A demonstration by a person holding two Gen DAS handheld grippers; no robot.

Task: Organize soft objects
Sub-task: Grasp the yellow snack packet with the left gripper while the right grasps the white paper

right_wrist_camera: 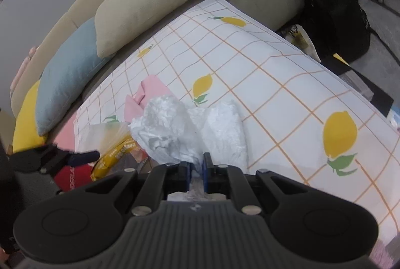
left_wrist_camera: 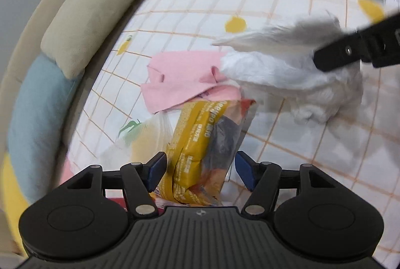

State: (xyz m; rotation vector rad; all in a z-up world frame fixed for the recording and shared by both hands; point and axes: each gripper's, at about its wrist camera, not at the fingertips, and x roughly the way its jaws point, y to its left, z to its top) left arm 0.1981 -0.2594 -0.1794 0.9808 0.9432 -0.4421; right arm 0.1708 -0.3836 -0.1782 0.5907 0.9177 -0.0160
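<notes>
- The white plastic bag (right_wrist_camera: 175, 129) is being pinched by the right gripper (right_wrist_camera: 196, 169); the left gripper (left_wrist_camera: 198, 166) is being held open around the yellow packet (left_wrist_camera: 200, 144), pads clear.
- The pink cloth (left_wrist_camera: 180, 79) is still lying unsorted on the lemon-print sheet (right_wrist_camera: 275, 94).

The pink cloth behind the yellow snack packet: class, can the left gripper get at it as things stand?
Probably not directly. The yellow snack packet sits between the left gripper's open fingers, in front of the pink cloth, and the white plastic bag overlaps one edge.
</notes>
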